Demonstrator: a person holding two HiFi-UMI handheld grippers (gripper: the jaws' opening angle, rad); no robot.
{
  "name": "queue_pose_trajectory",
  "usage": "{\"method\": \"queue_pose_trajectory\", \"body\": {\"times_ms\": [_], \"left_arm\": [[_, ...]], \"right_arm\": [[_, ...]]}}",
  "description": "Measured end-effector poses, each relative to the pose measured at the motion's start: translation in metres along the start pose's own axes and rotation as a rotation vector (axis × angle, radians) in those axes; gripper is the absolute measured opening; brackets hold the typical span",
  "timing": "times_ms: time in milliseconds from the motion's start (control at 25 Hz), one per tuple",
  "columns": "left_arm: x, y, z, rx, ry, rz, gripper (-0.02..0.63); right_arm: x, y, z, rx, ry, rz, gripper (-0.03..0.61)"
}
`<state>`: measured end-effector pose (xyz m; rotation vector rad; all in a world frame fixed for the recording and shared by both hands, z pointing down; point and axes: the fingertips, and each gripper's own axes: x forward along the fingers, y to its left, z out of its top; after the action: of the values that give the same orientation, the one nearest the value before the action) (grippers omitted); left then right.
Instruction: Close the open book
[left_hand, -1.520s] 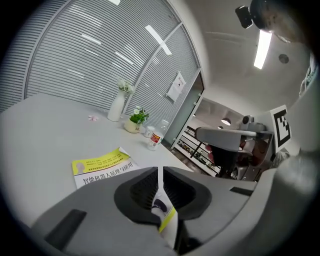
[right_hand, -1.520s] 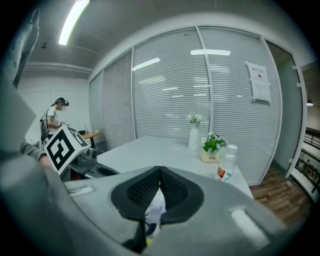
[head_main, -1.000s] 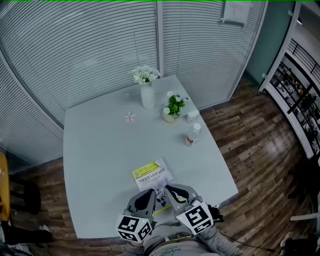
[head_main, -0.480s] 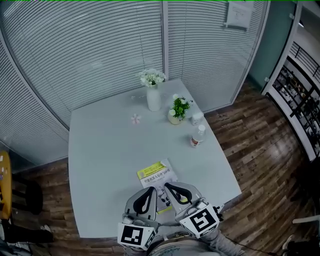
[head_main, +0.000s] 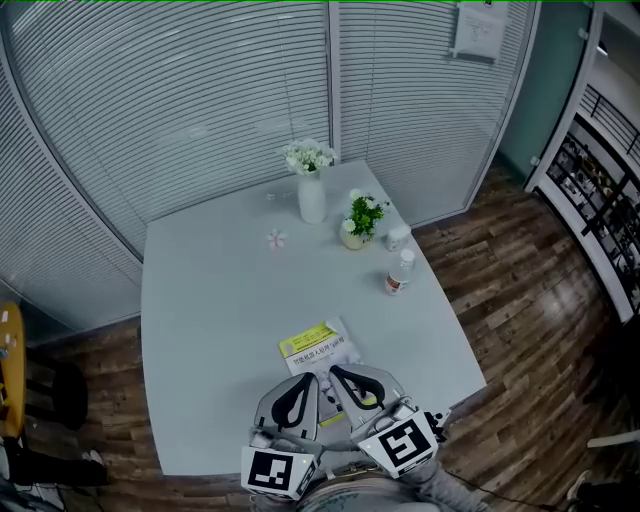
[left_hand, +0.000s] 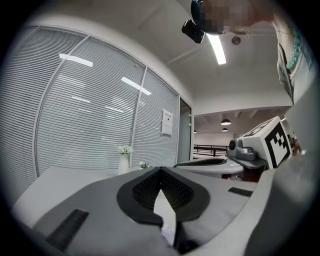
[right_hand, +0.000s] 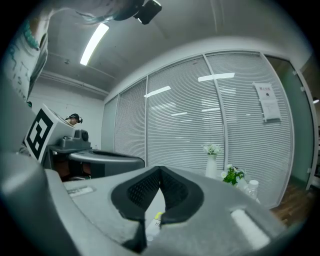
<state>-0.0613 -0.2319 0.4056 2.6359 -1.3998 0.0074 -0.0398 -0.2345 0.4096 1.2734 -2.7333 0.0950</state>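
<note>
We see book (head_main: 318, 349) shut, lying flat on pale table (head_main: 220, 330). Cover has yellow band at far end, white with dark print below. Book sits toward table's 6 o'clock edge.

Left gripper (head_main: 308, 381) and right gripper (head_main: 338, 374) hang side by side at book's 6 o'clock, overlapping its near end. Each has jaws pressed together, pinching nothing.

Vase of white flowers (head_main: 311, 190) stands well apart at 12 o'clock.

Against a second ago, we find book closed as before. Gripper tips have drawn back toward 6 o'clock, baring more cover.
</note>
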Motion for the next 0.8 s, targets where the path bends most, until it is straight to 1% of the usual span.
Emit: {"method": "queue_pose_trajectory", "body": {"times_ms": [200,360,600,800], "left_arm": [[0.0002,-0.0021,0.0017,0.014,0.0,0.003,-0.002],[0.0004,-0.0043,0.0001,0.005,0.008,-0.001,-0.002],[-0.0004,-0.0032,-0.0028,0.016,0.017,0.006,-0.002],[0.0008,-0.0026,-0.0059,-0.001,0.028,0.01,-0.002]], "right_arm": [[-0.0011,-0.0013,-0.0001,-0.001,0.005,-0.003,0.002],[-0.0028,-0.0022,0.0006,-0.01,0.008,-0.004,0.002],[-0.0025,-0.0022,-0.0024,-0.008,0.016,-0.007,0.002],[-0.0027,-0.003,-0.004,-0.006,0.026,-0.005,0.002]]}}
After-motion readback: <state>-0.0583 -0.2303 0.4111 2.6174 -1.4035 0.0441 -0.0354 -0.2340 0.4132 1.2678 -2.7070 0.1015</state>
